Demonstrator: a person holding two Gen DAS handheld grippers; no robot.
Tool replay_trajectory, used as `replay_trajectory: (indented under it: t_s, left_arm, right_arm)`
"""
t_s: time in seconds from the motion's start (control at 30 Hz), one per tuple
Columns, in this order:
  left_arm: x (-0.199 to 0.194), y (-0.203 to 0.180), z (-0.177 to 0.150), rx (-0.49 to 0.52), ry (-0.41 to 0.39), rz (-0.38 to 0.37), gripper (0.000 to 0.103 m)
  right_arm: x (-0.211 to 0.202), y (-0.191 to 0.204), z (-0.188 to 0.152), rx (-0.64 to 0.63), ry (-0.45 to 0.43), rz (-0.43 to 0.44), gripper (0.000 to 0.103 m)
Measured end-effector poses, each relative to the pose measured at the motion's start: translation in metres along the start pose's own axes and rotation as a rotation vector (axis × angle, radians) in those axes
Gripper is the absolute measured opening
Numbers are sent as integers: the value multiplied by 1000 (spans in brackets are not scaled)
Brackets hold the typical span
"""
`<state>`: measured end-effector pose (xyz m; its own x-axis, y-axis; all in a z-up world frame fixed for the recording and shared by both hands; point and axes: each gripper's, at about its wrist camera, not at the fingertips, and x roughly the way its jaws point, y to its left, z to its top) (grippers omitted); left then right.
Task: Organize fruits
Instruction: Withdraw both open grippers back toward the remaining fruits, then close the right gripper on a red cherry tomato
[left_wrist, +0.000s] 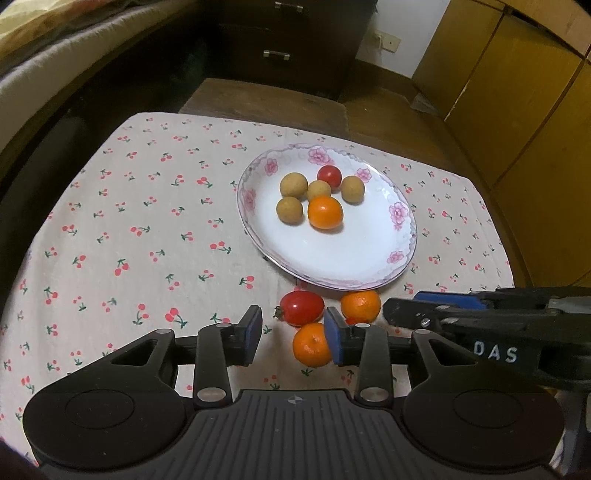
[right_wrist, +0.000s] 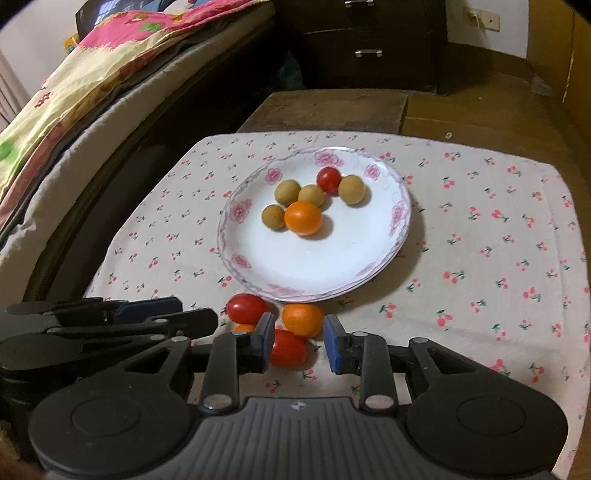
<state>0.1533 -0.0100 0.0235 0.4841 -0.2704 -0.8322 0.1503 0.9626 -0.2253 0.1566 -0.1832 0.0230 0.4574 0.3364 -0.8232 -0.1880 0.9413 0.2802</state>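
Two hand-held grippers (left_wrist: 293, 338) (right_wrist: 299, 345) angled downward, parted

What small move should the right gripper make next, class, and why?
Probably nudge the right gripper slightly left, so the tomato sits centred between its open jaws before they close. The tomato lies on the cloth, off-centre toward one side of the jaws, and is not yet on the plate.

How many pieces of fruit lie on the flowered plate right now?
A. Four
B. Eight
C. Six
C: the plate holds four tan round fruits, one orange and one red tomato; the other fruits sit on the cloth in front of it.
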Motion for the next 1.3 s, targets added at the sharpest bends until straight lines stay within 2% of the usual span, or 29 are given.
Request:
replay_trajectory:
  t_s: [0.7,0.9,1.3]
  left_arm:
    - [-2,17,2,-41,-1,2,49]
    - [1,12,-1,-22,12,-8,52]
    - [15,-4,-10,14,57,-38,53]
  right_arm:
    - [39,10,-9,-34,90,11,38]
    - [40,4,-8,-19,95,30,35]
    - [18,-6,-23,-62,127,-14,34]
